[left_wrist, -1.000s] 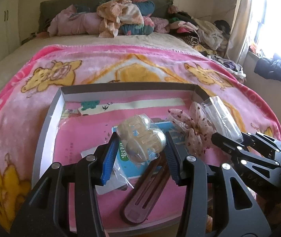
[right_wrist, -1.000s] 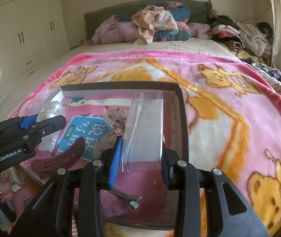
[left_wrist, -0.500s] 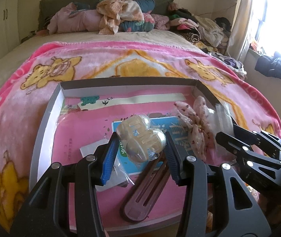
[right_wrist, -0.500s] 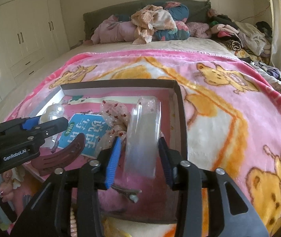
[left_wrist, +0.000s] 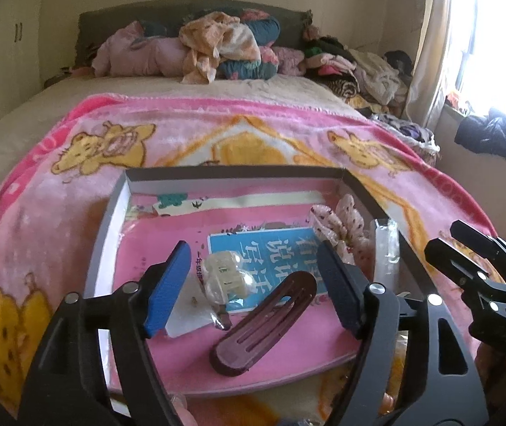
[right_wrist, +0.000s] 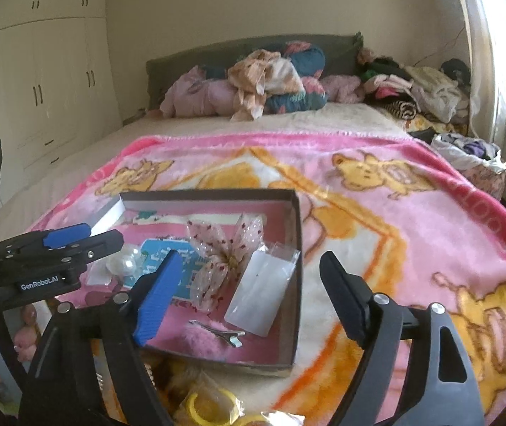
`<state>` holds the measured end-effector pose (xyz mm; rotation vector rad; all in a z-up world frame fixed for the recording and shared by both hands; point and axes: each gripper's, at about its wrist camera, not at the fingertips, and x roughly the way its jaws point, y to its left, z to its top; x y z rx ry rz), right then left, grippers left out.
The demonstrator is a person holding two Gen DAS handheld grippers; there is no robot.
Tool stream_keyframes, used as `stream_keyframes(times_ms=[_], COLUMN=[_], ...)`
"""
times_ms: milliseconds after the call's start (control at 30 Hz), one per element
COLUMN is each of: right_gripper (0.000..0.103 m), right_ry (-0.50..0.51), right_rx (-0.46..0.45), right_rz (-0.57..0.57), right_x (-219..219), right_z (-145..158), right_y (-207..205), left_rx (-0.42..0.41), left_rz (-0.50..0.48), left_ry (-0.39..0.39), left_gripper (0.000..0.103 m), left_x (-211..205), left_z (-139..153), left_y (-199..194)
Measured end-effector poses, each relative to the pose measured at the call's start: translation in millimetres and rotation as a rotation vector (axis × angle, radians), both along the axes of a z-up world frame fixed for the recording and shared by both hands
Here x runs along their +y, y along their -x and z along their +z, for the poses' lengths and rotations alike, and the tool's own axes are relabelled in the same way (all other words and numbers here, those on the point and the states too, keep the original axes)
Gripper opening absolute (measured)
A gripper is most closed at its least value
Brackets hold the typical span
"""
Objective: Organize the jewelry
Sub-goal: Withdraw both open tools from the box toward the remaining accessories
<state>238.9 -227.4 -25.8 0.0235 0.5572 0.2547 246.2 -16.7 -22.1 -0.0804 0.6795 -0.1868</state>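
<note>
Both tongs opening, empty: left tongs (left_wrist: 253, 284), right tongs (right_wrist: 249, 294) over box (right_wrist: 297, 234) rim.

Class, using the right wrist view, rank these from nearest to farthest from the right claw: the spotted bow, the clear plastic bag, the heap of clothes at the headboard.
1. Clear plastic bag: just ahead of the right claw, whose jaws are opening, against the box's right wall.
2. Spotted bow: beyond the bag, mid-box.
3. Heap of clothes: far end of the bed.
</note>
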Motion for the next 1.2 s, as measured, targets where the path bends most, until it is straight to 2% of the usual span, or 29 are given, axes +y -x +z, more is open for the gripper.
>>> stream_keyframes(times_ms=[67,167,233,400,833,1200], right_gripper=[0.088,0.088,0.088,0.088,0.088,0.088], right_ry=[-0.008,-0.006,-0.002,0.003,0.021,0.018], right_rx=[-0.021,-0.033,-0.045,-0.072,-0.125,-0.136], right_rz=[-0.011,-0.016,-0.023,-0.034,-0.045,-0.080], right_x=[-3,-4,-5,-8,-19,-40], right_z=[6,12,17,29,47,49], right_y=[8,16,23,40,89,127], left_rx=[-0.014,-0.036,-0.051,-0.085,-0.139,-0.162], left_rz=[0.004,0.010,0.016,0.031,0.011,-0.032], left_ry=[0.004,0.008,0.014,0.026,0.033,0.030], left_gripper=[0.068,0.073,0.085,0.091,0.091,0.091], left_x=[1,2,3,8,0,-17], left_z=[5,14,20,34,49,51], left_y=[5,14,21,39,82,112])
